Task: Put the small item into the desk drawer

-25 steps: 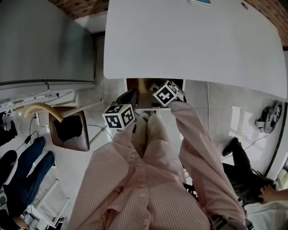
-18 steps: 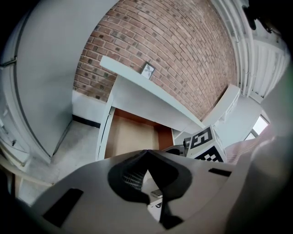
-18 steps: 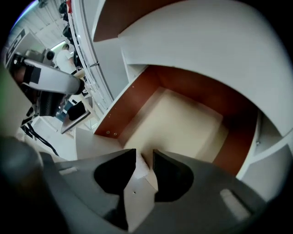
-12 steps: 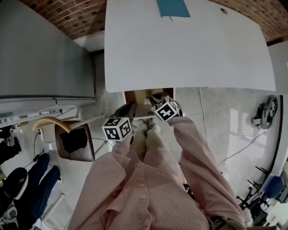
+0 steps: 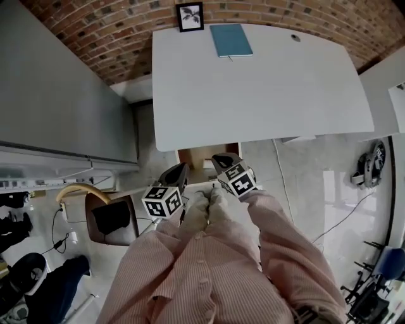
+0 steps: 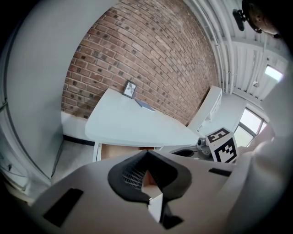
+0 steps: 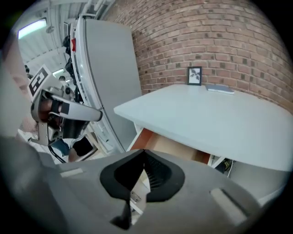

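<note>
The white desk (image 5: 253, 88) stands in front of me, and its wooden drawer (image 5: 201, 157) is pulled open under the near edge. In the right gripper view the drawer (image 7: 169, 145) shows as a brown opening below the desk top. Both grippers hang just before it. My left gripper (image 5: 177, 172) (image 6: 145, 153) is shut, tips meeting. My right gripper (image 5: 220, 161) (image 7: 144, 151) has just been closing and is shut, with nothing seen between its jaws. I cannot make out the small item in any view.
A framed picture (image 5: 190, 16) and a blue notebook (image 5: 231, 39) lie at the desk's far edge by the brick wall. A chair (image 5: 107, 218) stands at my left, beside a tall grey cabinet (image 5: 63, 95). Another white desk (image 5: 389, 76) is at the right.
Both grippers have lifted in front of the open drawer. The head view has swung up, so the desk's far edge with the picture and notebook now shows.
</note>
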Demonstrator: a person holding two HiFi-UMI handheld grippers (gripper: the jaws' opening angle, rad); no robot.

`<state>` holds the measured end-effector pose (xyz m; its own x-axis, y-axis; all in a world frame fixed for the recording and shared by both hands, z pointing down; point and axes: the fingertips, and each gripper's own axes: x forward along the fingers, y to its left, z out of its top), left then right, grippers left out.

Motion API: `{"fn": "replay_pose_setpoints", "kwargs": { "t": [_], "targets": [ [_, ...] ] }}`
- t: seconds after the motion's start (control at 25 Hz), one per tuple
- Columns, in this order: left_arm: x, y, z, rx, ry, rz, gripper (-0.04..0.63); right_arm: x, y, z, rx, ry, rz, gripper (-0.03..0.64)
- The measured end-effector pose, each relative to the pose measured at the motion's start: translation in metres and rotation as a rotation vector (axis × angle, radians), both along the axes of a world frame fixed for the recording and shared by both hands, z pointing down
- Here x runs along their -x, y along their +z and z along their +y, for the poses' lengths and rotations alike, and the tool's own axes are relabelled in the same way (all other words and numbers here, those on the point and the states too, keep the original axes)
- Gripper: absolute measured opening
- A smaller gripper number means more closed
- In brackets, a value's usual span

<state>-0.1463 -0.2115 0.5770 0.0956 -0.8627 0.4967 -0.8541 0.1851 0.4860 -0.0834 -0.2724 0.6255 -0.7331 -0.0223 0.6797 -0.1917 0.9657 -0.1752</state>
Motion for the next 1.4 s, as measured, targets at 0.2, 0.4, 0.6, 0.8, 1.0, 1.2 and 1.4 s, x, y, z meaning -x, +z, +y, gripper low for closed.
{"fn": "replay_pose_setpoints", "kwargs": {
  "t": [0.2,0.4,0.6,0.8,1.0,1.2,1.4],
  "targets": [
    [0.008,-0.032,-0.002,-0.076,0.012,-0.038,0.0,0.002,-0.042,-0.003,0.014,0.058,-0.118,0.008],
    [0.016,-0.064,0.0,-0.135,0.025,-0.093,0.0,0.003,-0.092,-0.008,0.052,0.135,-0.259,0.006],
    [0.028,-0.092,0.008,-0.19,0.003,-0.141,0.0,-0.002,-0.128,-0.017,0.066,0.212,-0.367,0.006],
    [0.045,-0.121,0.012,-0.245,-0.044,-0.185,0.0,-0.005,-0.164,-0.025,0.03,0.222,-0.442,0.006],
    [0.063,-0.146,0.014,-0.297,-0.092,-0.227,0.0,-0.01,-0.202,-0.041,0.002,0.26,-0.539,0.006],
    [0.074,-0.164,0.017,-0.335,-0.119,-0.266,0.0,-0.02,-0.226,-0.052,-0.04,0.291,-0.592,0.006],
    [0.087,-0.186,0.014,-0.373,-0.142,-0.317,0.0,-0.025,-0.246,-0.068,-0.07,0.313,-0.637,0.006]
  ]
}}
